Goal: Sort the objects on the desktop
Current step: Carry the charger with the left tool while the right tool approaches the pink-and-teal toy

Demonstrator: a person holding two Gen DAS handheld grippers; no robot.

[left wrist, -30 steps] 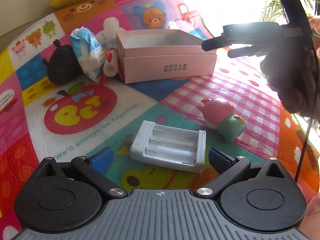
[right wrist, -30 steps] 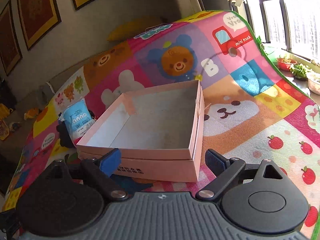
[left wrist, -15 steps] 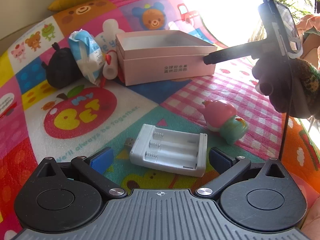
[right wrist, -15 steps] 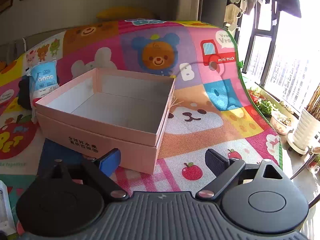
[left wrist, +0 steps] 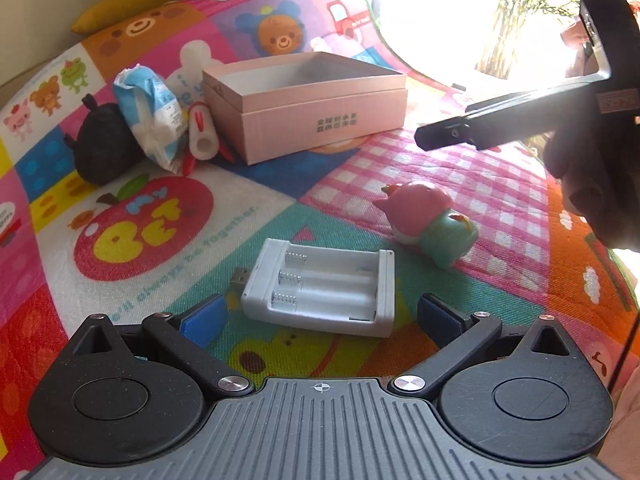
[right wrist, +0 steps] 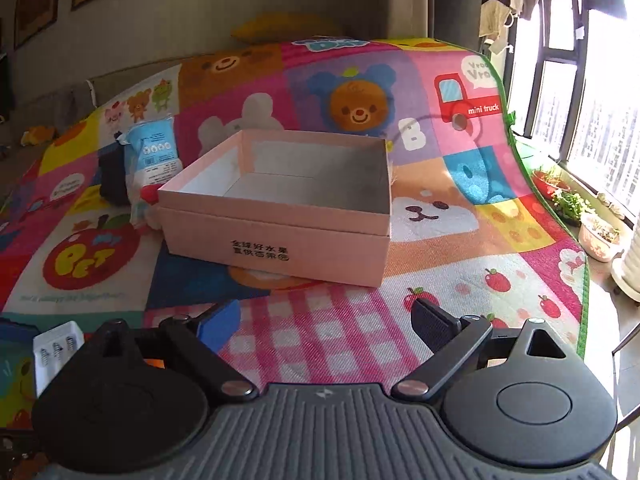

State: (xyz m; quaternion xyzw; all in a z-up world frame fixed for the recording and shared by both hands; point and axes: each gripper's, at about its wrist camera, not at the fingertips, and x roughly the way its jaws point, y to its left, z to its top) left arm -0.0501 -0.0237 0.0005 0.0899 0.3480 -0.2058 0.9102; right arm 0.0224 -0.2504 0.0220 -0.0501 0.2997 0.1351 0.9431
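One pink box (right wrist: 276, 236), mat (right wrist: 480, 240) reading "mini truck"

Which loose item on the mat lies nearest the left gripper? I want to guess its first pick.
The white battery charger, right between the open left gripper's fingertips; the other items lie farther off.

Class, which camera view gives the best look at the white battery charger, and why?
The left wrist view: the white battery charger lies whole, ahead of the open left gripper, its three slots visible. The right wrist view catches only a corner at its left edge.
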